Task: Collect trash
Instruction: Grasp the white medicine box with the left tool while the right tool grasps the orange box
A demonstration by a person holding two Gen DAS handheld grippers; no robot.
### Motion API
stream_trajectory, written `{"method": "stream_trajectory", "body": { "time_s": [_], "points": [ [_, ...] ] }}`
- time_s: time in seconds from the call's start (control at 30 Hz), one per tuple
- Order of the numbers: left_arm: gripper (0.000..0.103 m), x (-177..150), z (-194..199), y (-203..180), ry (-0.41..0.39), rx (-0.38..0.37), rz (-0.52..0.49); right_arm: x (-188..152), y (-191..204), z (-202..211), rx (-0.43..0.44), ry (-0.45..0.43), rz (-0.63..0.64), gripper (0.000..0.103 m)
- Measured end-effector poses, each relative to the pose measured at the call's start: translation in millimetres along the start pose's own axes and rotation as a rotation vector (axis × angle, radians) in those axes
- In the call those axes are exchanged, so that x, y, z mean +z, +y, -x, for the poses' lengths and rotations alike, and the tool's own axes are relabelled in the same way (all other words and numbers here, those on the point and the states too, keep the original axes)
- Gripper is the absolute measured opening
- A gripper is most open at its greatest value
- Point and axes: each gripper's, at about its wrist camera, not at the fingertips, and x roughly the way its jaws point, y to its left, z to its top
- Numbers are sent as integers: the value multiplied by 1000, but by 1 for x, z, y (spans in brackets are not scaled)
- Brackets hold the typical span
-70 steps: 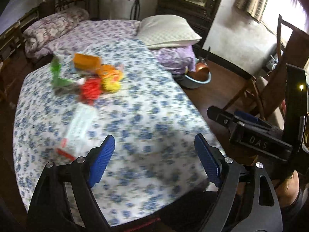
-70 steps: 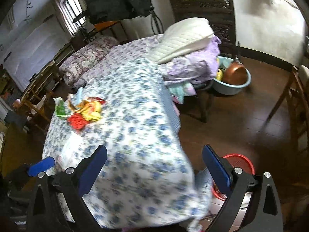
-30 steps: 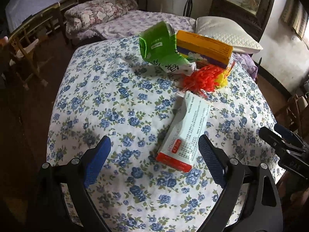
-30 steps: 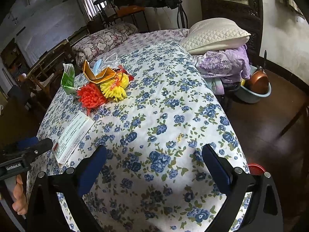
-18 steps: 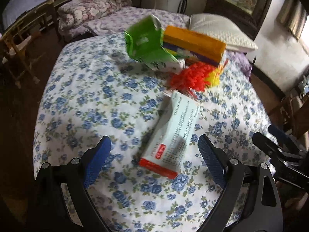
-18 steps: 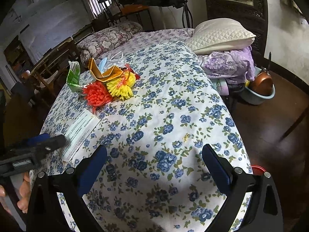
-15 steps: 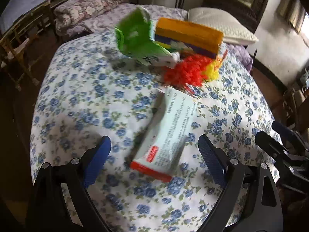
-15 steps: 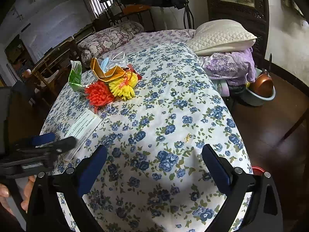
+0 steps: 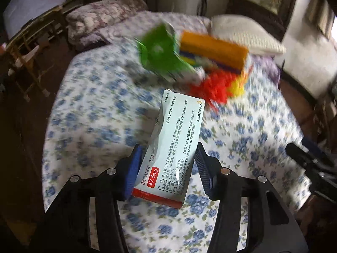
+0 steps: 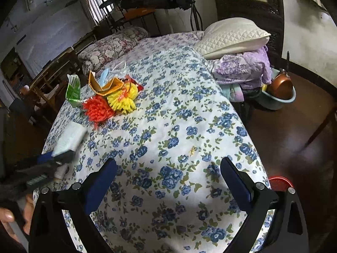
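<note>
Obscured: in the left wrist view everything beyond the box is motion-blurred; the green carton [image 9: 162, 52] and orange box [image 9: 212, 50] show as smears. In the right wrist view the left gripper is a dark blur at the left edge.
Left gripper [image 9: 167, 164]: jaws have just been closing, now narrow, blue pads [image 9: 133, 168] pressing both long sides of the flattened white-and-red cardboard medicine box [image 9: 174, 147].
Medicine box: lower half between the left pads, upper end projecting towards the red plastic pom-pom [image 10: 98, 109]; lifted or resting on the blue-flowered tablecloth [image 10: 179, 130], cannot tell.
Trash pile: red pom-pom, yellow pom-pom [image 10: 123, 100] touching, green carton just left.
Right gripper [image 10: 168, 181]: jaws wide, holding nothing, above the tablecloth, well right of the medicine box.
</note>
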Motion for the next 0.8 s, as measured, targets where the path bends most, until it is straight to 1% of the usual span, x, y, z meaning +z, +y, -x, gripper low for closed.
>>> {"method": "stream_trajectory", "body": {
  "time_s": [0.1,0.17,0.3,0.37,0.47,0.53,0.57,0.63,0.73,0.8],
  "points": [
    [51,3,14,31,-18,-39,139,9,9,3,16,-12,20,97],
    [51,4,15,45,-17,-55,199,20,23,6,11,-38,58,97],
    [51,8,14,52,-9,-60,212,49,52,4,40,-76,169,97],
    [51,8,15,52,-9,-71,208,67,69,-5,7,-83,259,97],
    [51,9,14,54,-7,-84,211,80,89,-19,-16,-73,339,95],
    [51,10,14,55,-5,-92,218,86,101,-27,-41,-79,379,94],
    [51,11,14,55,-5,-91,218,89,107,-32,-38,-73,401,90],
    [51,13,13,56,-9,-86,221,92,117,-41,-33,-62,438,88],
    [51,13,13,56,-13,-93,219,97,127,-52,-43,-58,469,84],
    [51,14,12,56,-8,-101,225,100,130,-58,-35,-49,467,81]
  ]
}}
